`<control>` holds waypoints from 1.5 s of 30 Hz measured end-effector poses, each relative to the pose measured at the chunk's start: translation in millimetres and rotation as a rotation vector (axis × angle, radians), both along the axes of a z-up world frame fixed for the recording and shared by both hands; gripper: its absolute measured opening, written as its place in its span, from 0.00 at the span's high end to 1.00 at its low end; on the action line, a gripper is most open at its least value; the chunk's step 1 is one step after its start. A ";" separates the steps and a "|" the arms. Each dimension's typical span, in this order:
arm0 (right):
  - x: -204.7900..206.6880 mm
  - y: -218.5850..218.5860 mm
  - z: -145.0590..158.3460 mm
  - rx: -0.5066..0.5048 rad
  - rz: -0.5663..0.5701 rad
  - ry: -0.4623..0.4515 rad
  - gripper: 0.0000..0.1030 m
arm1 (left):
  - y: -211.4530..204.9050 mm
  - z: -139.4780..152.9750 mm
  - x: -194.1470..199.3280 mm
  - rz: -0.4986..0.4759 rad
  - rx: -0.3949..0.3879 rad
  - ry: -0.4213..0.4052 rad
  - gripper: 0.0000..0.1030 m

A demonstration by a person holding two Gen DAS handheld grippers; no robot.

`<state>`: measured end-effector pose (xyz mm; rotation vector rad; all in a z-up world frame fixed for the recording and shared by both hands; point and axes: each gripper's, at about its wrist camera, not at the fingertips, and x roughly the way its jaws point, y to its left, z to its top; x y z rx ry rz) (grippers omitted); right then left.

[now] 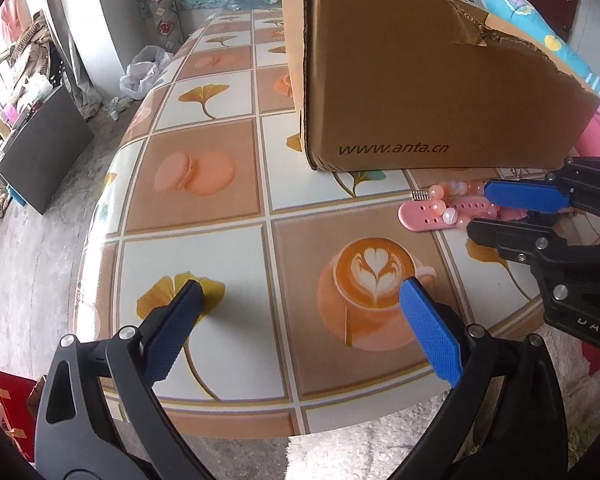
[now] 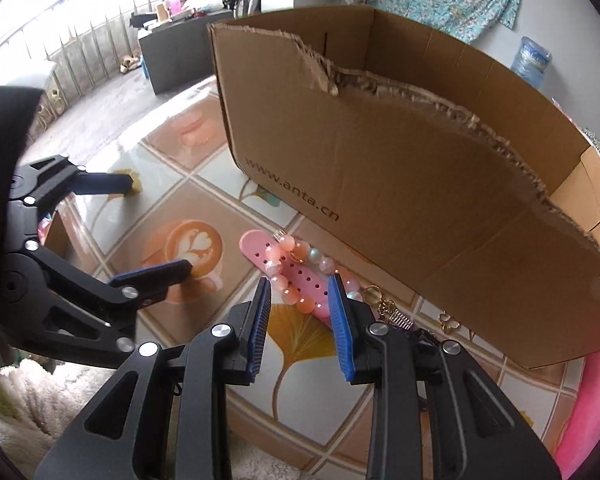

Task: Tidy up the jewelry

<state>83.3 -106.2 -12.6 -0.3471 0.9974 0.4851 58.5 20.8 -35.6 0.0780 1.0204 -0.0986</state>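
On the table with the shiny picture cloth (image 2: 172, 184), just in front of the big brown cardboard box with a torn top edge (image 2: 400, 184), lies a little heap of jewelry. It has a flat pink plastic strip with small holes (image 2: 260, 246) and a string of round peach and white beads (image 2: 296, 252) lying across the strip. To the right of them sit some small gold rings and charms (image 2: 384, 304), close to the box wall.

Above the near end of this heap is the right gripper (image 2: 300, 304). Its blue fingers (image 2: 260, 312) stand partly apart. Beads and strip show in the gap between them, but the pads do not seem to press on anything yet.

Off to the left, over the coffee cup picture (image 1: 374, 270) on the cloth, is the left gripper (image 1: 300, 312). Its fingers (image 1: 428, 332) are spread very wide and nothing is between them.

I think the step now is reaching for the first piece, most likely the bead string or the pink strip. Nothing is picked up yet, so the job looks like it is near its start.

Next, the right gripper needs to go lower, so one finger sits on each side of the beads, and then squeeze gently. Beads are round and may roll or slip out. After that, the piece would probably go up and over the torn edge into the box, though I cannot see inside it well.
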 end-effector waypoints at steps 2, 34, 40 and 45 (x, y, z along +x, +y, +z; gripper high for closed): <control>1.3 0.6 -2.1 -0.006 -0.001 0.003 0.72 | 0.7 0.1 -0.6 -0.014 -0.001 -0.003 0.08; 22.3 -40.1 48.0 0.290 -0.088 0.029 0.65 | 19.3 -3.6 -12.5 0.027 0.002 -0.066 0.08; -5.9 -90.4 33.4 0.159 -0.150 0.061 0.64 | 19.1 -3.1 -12.5 0.032 0.002 -0.067 0.08; -4.2 -104.8 10.3 0.136 -0.193 0.094 0.64 | 17.1 -2.7 -10.3 0.045 0.004 -0.067 0.08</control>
